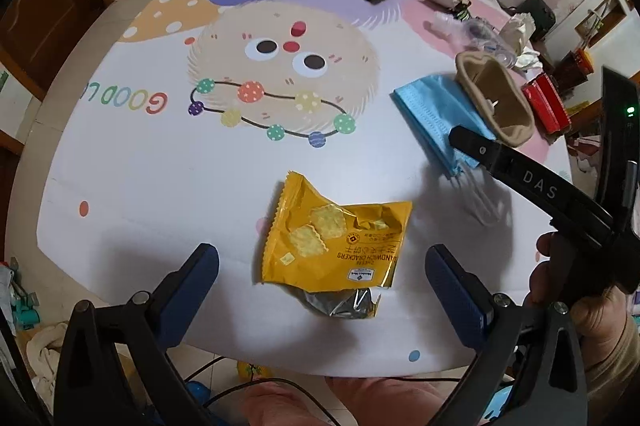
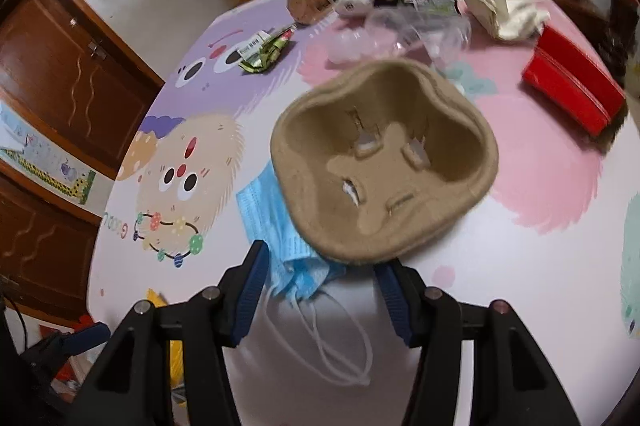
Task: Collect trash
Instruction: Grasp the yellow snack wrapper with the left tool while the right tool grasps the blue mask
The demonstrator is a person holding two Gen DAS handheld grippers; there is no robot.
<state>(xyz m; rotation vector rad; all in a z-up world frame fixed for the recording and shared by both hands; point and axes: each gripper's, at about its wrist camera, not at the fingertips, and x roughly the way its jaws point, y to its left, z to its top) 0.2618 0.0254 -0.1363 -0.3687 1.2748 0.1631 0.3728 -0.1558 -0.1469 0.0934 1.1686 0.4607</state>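
Note:
A torn yellow cracker wrapper (image 1: 332, 246) lies near the table's front edge, between the fingers of my open left gripper (image 1: 320, 286), untouched. A brown pulp cup tray (image 2: 384, 162) lies partly on a blue face mask (image 2: 276, 238); both also show in the left wrist view, the tray (image 1: 496, 98) and the mask (image 1: 432, 114). My right gripper (image 2: 324, 286) is open, its fingers on either side of the mask's near end, just before the tray's edge. From the left wrist view the right gripper's finger (image 1: 480, 146) rests by the mask and tray.
A red box (image 2: 572, 94) lies right of the tray. Crumpled white tissue (image 2: 500, 2), clear plastic packaging (image 2: 400, 34), a green-white wrapper (image 2: 264, 54) and a cardboard box (image 2: 308, 2) lie at the far side of the cartoon-print tablecloth (image 1: 160, 166).

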